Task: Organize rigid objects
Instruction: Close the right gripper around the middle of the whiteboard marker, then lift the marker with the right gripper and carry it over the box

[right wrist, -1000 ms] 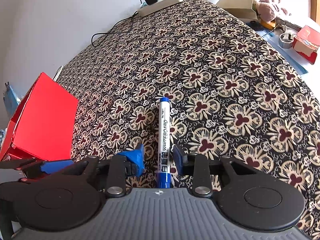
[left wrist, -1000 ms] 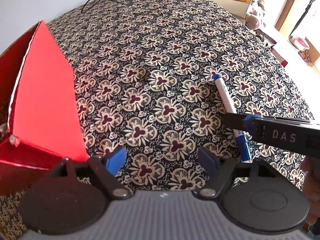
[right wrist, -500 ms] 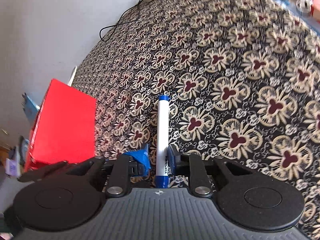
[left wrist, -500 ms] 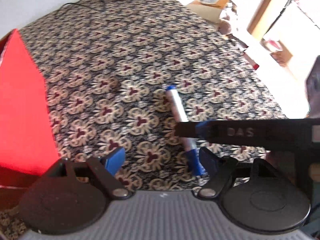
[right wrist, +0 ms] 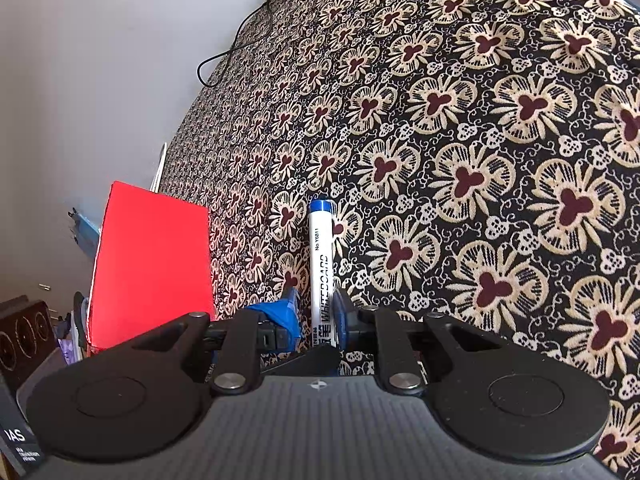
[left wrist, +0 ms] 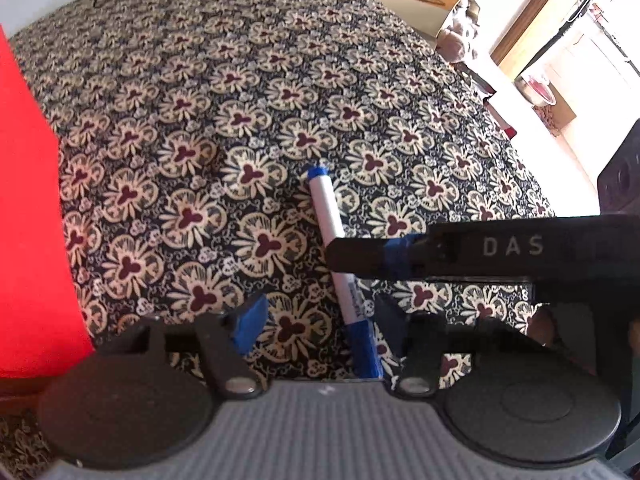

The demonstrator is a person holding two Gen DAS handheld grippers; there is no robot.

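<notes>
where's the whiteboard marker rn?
Clamped in the right gripper jaws, the whiteboard marker points forward over the floral tablecloth, with the red box to its left.

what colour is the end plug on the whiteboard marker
Blue, on the marker with the white barrel; the right wrist view shows it best.

My right gripper [right wrist: 314, 310] has closed on the white, blue-capped whiteboard marker [right wrist: 321, 264] & raised it; left gripper [left wrist: 318, 322] slid right, marker now betw its fingers.
</notes>
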